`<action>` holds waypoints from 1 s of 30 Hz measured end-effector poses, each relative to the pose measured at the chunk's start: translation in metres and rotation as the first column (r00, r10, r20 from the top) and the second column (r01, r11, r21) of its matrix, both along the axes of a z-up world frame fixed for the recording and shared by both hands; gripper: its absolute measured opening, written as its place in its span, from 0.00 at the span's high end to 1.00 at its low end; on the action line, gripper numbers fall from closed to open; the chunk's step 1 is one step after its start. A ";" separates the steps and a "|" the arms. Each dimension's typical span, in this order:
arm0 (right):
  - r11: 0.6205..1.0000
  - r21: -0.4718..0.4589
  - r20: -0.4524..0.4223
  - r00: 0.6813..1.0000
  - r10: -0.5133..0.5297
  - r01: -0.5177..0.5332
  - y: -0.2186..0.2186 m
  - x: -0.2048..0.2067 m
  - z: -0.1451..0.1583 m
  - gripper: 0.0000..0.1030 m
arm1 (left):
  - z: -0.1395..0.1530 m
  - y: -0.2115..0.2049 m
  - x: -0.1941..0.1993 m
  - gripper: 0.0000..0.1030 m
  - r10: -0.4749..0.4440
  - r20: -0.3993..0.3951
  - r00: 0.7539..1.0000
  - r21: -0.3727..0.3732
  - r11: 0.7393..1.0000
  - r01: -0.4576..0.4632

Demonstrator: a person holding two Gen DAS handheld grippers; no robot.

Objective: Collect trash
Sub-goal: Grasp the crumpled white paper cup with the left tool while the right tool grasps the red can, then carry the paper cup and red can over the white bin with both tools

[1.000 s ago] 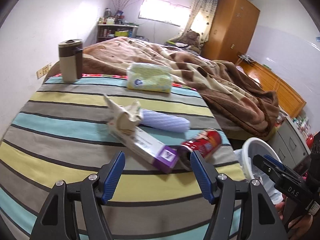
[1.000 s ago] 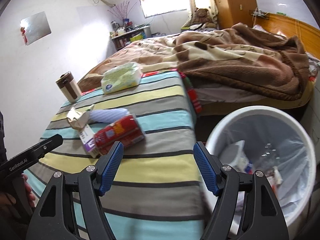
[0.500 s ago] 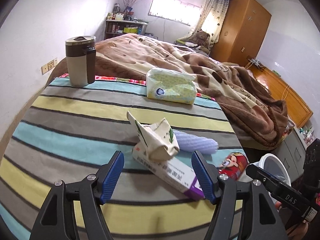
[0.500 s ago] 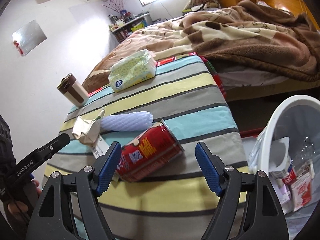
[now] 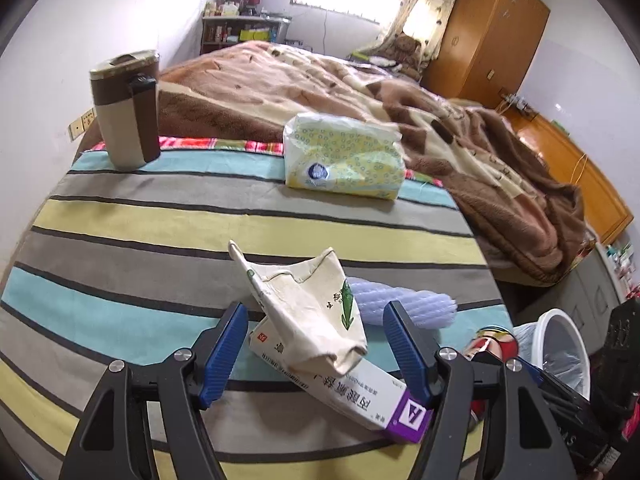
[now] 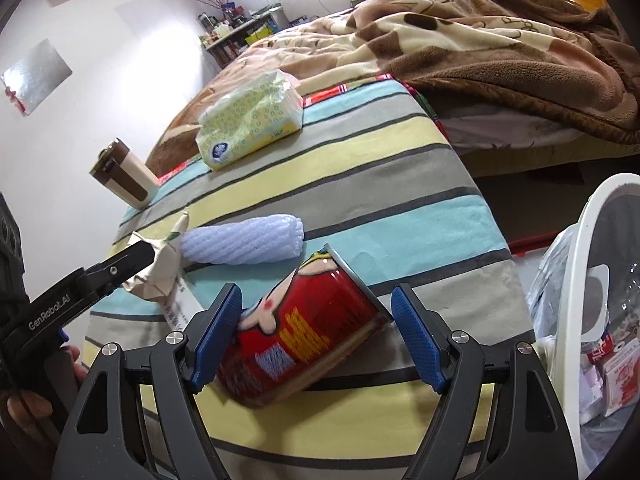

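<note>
On the striped tablecloth (image 5: 200, 224) a crumpled paper cup (image 5: 312, 308) rests on a white and purple box (image 5: 360, 392). My left gripper (image 5: 315, 308) is open, with its blue pads either side of the cup and box and clear of both. Behind them is a pale ribbed foam roll (image 5: 404, 306). A red can (image 6: 304, 332) lies on its side between the open jaws of my right gripper (image 6: 317, 292), with a gap at the right pad. The white bin (image 6: 592, 248), lined with a bag, stands low at the right.
A tissue pack (image 5: 340, 160) and a brown and cream flask (image 5: 124, 112) stand at the table's far edge. A bed with a brown blanket (image 5: 440, 128) lies beyond. The table's right edge drops off beside the bin (image 5: 560, 332). A hand (image 6: 24, 400) holds the left gripper's handle.
Both grippers have moved forward and down toward the table. The left one now brackets the crumpled cup and box, and the right one now brackets the red can with slightly wider jaws.
</note>
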State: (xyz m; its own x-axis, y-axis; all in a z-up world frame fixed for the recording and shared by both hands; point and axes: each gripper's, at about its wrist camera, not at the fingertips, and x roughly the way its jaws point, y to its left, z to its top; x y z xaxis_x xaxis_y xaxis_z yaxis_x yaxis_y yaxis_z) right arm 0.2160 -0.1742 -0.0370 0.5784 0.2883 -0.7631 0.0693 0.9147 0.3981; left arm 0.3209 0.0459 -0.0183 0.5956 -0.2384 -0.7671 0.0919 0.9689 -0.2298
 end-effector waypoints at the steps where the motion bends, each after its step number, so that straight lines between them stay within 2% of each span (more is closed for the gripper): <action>1: 1.000 0.003 -0.002 1.000 0.005 -0.005 0.001 0.000 -0.001 0.23 | -0.003 -0.002 0.004 0.32 -0.006 -0.014 1.000 0.006 1.000 0.006; 4: 1.000 -0.011 -0.005 1.000 0.016 -0.016 0.005 -0.001 -0.002 0.23 | -0.014 -0.004 0.010 0.32 0.007 -0.046 0.999 0.029 1.000 -0.005; 10: 0.991 -0.122 -0.008 0.998 0.058 -0.058 0.015 -0.008 0.000 0.23 | -0.026 -0.005 0.013 0.33 0.010 -0.066 0.998 0.049 0.999 -0.006; 14: 0.981 -0.179 0.021 0.997 0.081 -0.076 0.017 -0.014 0.004 0.23 | -0.028 -0.004 0.012 0.50 0.013 -0.065 0.998 0.047 0.999 -0.010; 16: 0.978 -0.190 0.031 0.996 0.088 -0.081 0.017 -0.015 0.005 0.23 | -0.028 -0.003 0.011 0.57 0.014 -0.063 0.998 0.040 0.999 -0.011; 19: 0.977 -0.192 0.041 0.994 0.100 -0.090 0.018 -0.017 0.006 0.25 | -0.027 -0.003 0.008 0.58 0.012 -0.057 0.998 0.030 0.999 -0.010; 21: 0.976 -0.192 0.051 0.992 0.112 -0.101 0.020 -0.019 0.007 0.34 | -0.027 -0.003 0.006 0.59 0.013 -0.044 0.999 0.035 0.999 -0.011; 24: 0.974 -0.197 0.060 0.990 0.129 -0.114 0.022 -0.022 0.009 0.41 | -0.023 -0.003 0.001 0.59 0.015 -0.023 1.000 0.044 0.999 -0.014; 30: 0.976 -0.184 0.078 0.988 0.134 -0.118 0.023 -0.026 0.010 0.42 | -0.016 0.001 -0.011 0.59 0.022 0.004 1.000 0.035 0.999 -0.022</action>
State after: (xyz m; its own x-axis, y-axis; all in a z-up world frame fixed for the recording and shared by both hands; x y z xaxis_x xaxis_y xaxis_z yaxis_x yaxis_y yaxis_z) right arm 0.1900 -0.1513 -0.0274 0.6142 0.2271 -0.7558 -0.0790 0.9706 0.2275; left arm 0.3097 0.0468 -0.0339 0.6028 -0.1982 -0.7729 0.0714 0.9782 -0.1952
